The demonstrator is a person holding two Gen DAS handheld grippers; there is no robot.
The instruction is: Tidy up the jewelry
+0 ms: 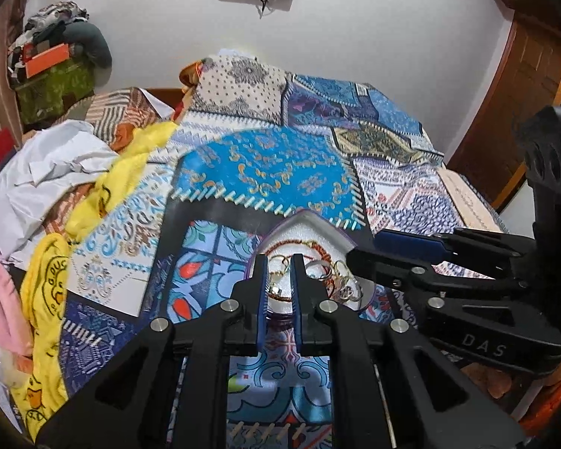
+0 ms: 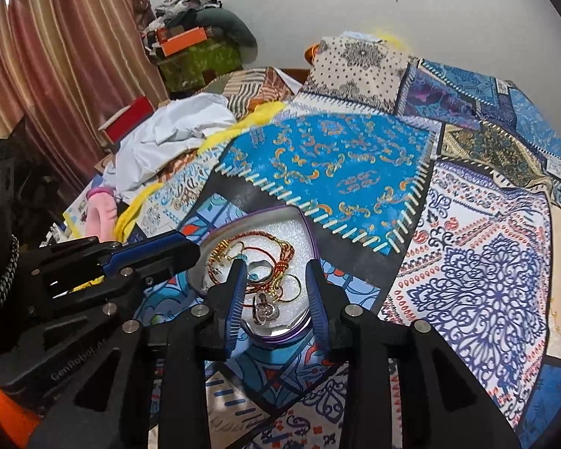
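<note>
The left gripper (image 1: 279, 262) hangs over the near-left part of the jewelry tin (image 1: 317, 220), its jaws drawn narrow with only a slim gap between the blue pads; a gold ring (image 1: 278, 262) shows in that gap, but whether the pads touch it or merely frame it cannot be told from here. Risk 1: if those jaws close now, they may catch the red cord (image 2: 265, 245) along with the ring, because the pieces lie tangled, and lifting would drag the whole knot out onto the bed.

Ahead of and between both sets of jaws sits the heap itself: the red cord, a gold chain (image 2: 222, 252), loose gold hoops (image 2: 291, 288), a silver band (image 2: 259, 275) and a heart pendant (image 2: 265, 308), all overlapping on the white foam lining. Risk 2: the tin rests on a soft patchwork bedspread (image 2: 336, 172), not a firm surface, so a downward push on 1 edge could tip it and spill small items into the folds.

The right gripper (image 2: 276, 267) has its jaws wide, straddling the near part of the tin with the pendant and hoops between them, holding nothing. Risk 3: the 2 grippers work close together over 1 small tin, so a sideways move by either could knock the other or shove the rim.
</note>
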